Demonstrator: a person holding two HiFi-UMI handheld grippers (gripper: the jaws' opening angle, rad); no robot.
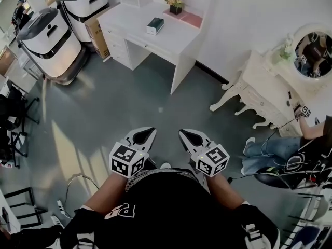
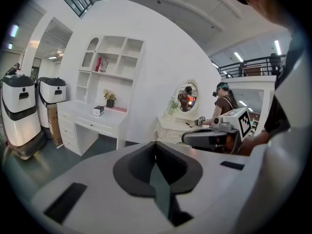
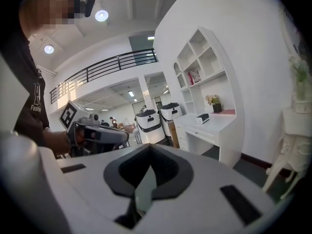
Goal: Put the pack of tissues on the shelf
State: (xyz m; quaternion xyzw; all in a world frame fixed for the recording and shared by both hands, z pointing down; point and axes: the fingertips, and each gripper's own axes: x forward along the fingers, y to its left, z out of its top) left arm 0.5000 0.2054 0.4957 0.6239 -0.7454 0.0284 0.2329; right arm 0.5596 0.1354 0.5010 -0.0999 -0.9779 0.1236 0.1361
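The pack of tissues (image 1: 155,25) is a dark box with a white side, lying on the white desk (image 1: 171,40) far across the grey floor. It also shows small on the desk as the pack (image 2: 98,110) in the left gripper view and as the pack (image 3: 202,118) in the right gripper view. The white shelf (image 2: 109,65) stands on the desk against the wall, also seen as the shelf (image 3: 200,65). My left gripper (image 1: 151,130) and right gripper (image 1: 182,133) are held side by side in front of my body, pointing toward the desk. Both are shut with nothing in them.
Two white-and-black machines (image 1: 49,38) and a cardboard box (image 1: 98,35) stand left of the desk. A flower pot (image 1: 175,1) and a pink mat (image 1: 189,18) sit on the desk. At the right are a white vanity with a round mirror (image 1: 270,82) and a seated person (image 1: 270,152). Dark chairs (image 1: 15,118) line the left edge.
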